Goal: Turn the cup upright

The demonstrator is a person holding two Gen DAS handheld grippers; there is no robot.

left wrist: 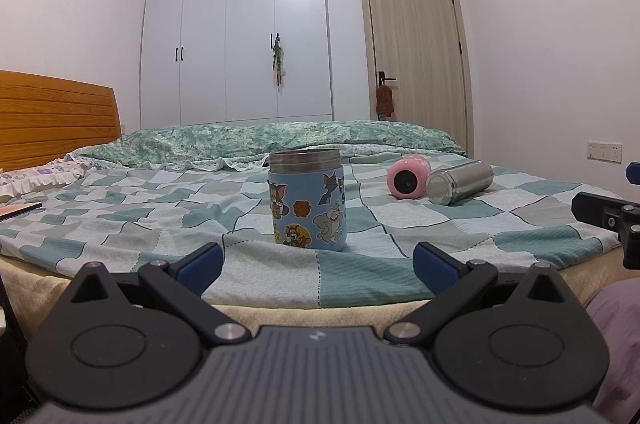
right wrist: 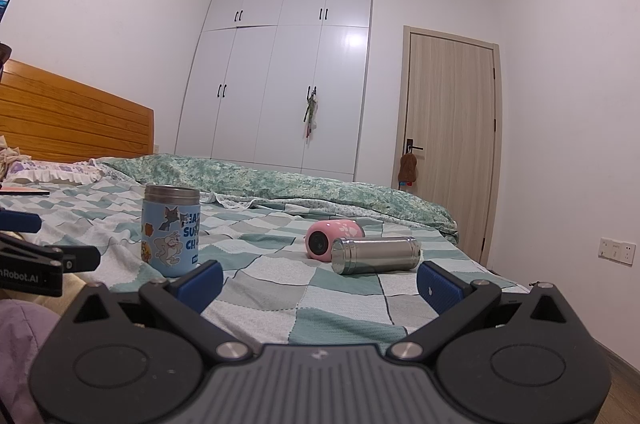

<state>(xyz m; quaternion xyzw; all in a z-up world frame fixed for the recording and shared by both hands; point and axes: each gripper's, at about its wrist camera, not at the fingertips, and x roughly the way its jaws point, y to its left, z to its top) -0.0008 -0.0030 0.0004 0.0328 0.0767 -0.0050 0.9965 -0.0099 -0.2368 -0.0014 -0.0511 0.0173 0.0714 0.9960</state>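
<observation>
A blue cartoon-sticker cup (left wrist: 307, 200) stands upright on the checked bedspread (left wrist: 160, 220); it also shows in the right wrist view (right wrist: 171, 231). A pink cup (left wrist: 407, 177) and a steel cup (left wrist: 459, 181) lie on their sides to its right, touching or nearly so; both show in the right wrist view, pink (right wrist: 332, 239) and steel (right wrist: 376, 255). My left gripper (left wrist: 318, 262) is open and empty at the bed's near edge, in front of the blue cup. My right gripper (right wrist: 320, 282) is open and empty, in front of the lying cups.
A rolled green quilt (left wrist: 280, 138) lies across the far side of the bed. A wooden headboard (left wrist: 56, 120) is at the left, with a flat dark object (left wrist: 20, 210) on the bed near it. A white wardrobe (left wrist: 240, 40) and a door (left wrist: 416, 52) stand behind.
</observation>
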